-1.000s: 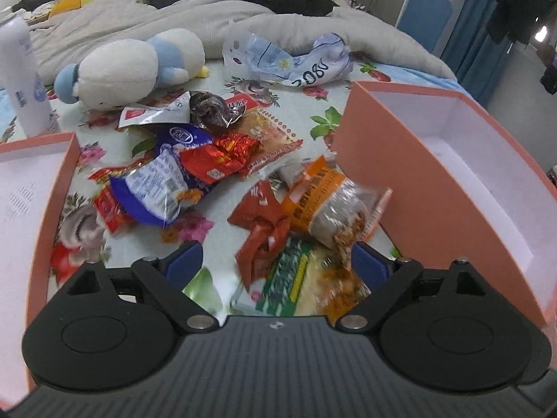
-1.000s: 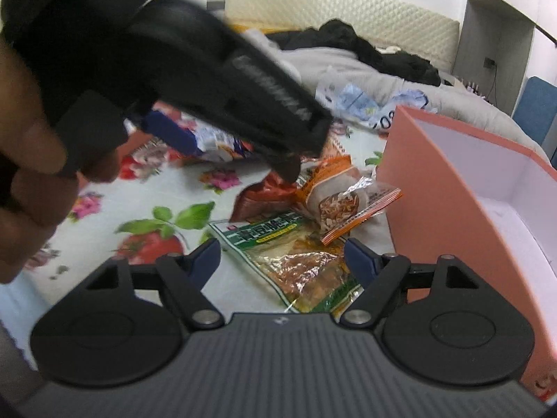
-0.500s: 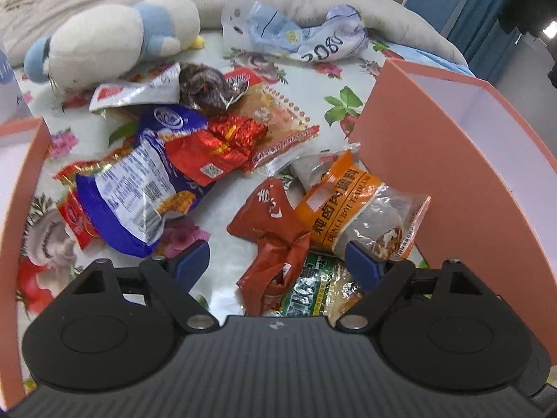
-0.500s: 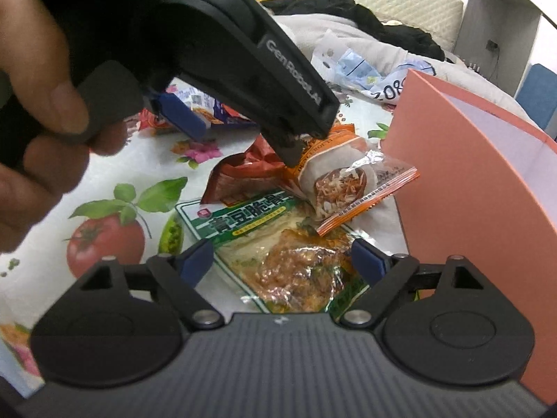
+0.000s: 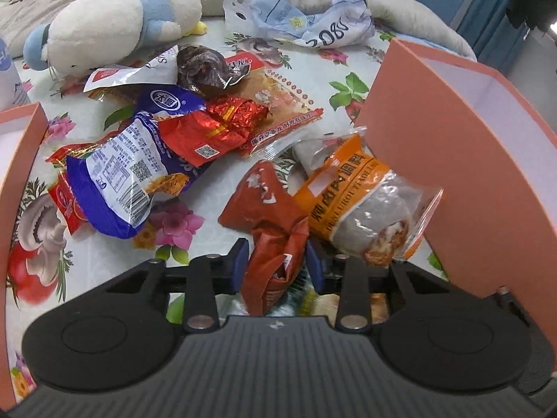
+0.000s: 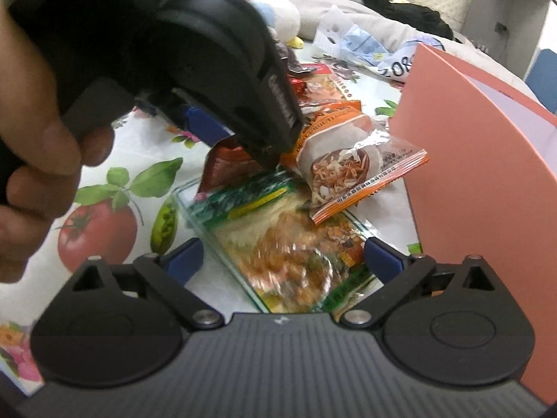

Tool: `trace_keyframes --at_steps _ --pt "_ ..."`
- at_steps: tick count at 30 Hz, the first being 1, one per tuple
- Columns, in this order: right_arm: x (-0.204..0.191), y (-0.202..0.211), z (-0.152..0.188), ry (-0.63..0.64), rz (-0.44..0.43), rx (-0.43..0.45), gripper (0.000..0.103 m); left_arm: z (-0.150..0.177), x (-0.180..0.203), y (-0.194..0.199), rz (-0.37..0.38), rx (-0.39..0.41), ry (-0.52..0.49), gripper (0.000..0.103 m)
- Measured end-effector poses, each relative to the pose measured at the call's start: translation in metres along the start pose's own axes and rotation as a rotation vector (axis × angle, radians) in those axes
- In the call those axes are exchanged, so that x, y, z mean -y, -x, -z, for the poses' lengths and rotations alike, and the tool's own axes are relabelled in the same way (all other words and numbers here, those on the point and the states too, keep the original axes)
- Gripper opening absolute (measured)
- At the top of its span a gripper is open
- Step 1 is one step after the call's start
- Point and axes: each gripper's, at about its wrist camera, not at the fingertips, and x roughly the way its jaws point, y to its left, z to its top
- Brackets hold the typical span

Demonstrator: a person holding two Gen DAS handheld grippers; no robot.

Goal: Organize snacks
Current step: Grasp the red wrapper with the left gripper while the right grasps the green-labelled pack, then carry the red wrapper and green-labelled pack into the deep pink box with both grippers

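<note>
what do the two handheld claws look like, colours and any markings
Both the left claw and right claw are matte black plastic with a ribbed centre panel, round side discs, silver pivot screws and blue finger pads. White lettering runs along the left claw's housing in the right wrist view. A bare hand holds it.

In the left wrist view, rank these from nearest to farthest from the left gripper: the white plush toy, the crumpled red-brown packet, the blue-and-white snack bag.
1. The crumpled red-brown packet: between the left gripper fingers, at bottom centre.
2. The blue-and-white snack bag: farther out, to the left, on the floral cloth.
3. The white plush toy: farthest, at upper left, against the grey blanket.
</note>
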Motion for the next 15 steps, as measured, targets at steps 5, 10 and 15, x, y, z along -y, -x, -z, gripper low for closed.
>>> trace_keyframes --at_steps 5,10,15 --pt "-0.009 0.005 0.001 0.059 -0.041 0.022 0.074 0.005 -0.001 0.014 -0.007 0.038 0.02 0.036" --pt "-0.011 0.009 0.003 0.075 -0.064 0.036 0.064 0.015 -0.008 0.03 -0.029 0.067 0.054 0.035" --pt "-0.019 0.016 0.006 0.095 -0.061 0.052 0.052 0.027 -0.019 0.05 -0.05 0.095 0.108 0.035"
